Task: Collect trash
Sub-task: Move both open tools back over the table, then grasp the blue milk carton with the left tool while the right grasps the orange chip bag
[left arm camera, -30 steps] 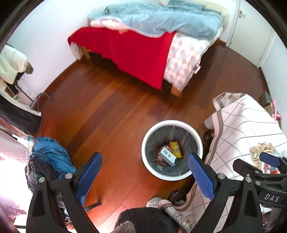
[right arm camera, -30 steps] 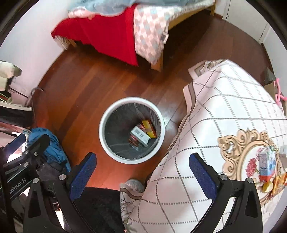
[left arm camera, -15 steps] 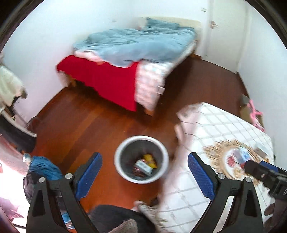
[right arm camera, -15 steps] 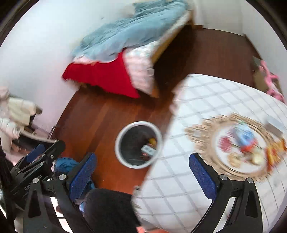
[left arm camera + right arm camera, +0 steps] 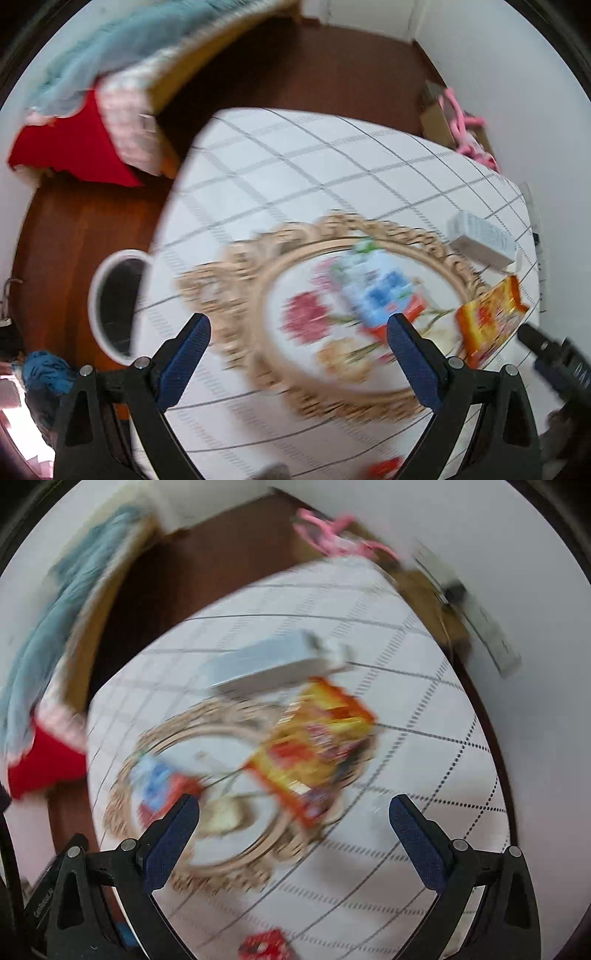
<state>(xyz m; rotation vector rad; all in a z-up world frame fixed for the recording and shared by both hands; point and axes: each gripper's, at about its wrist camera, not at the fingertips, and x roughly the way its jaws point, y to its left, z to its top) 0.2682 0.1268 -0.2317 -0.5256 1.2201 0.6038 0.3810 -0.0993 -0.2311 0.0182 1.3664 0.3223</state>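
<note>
Both views are blurred by motion. On the checked tablecloth (image 5: pixel 295 155) lie a blue and white wrapper (image 5: pixel 376 291), an orange-yellow snack packet (image 5: pixel 487 325) and a white box (image 5: pixel 480 240). My left gripper (image 5: pixel 299 350) is open and empty above the wrapper. The white trash bin (image 5: pixel 99 306) stands on the floor left of the table, half hidden by its edge. In the right wrist view my right gripper (image 5: pixel 291 834) is open and empty above the snack packet (image 5: pixel 314 746), with the wrapper (image 5: pixel 159 782) to its left and the white box (image 5: pixel 269 661) behind.
A round gold-framed floral print (image 5: pixel 332 391) (image 5: pixel 229 864) marks the tablecloth under the trash. A small red item (image 5: pixel 264 947) lies at the near table edge. A bed with red and blue covers (image 5: pixel 81 140) stands beyond the wooden floor (image 5: pixel 314 66). Pink hangers (image 5: pixel 465 125) sit by the wall.
Both grippers have swung right and down from above the trash bin to over the table. The trash on the table now fills both views. Both stay open and empty.
</note>
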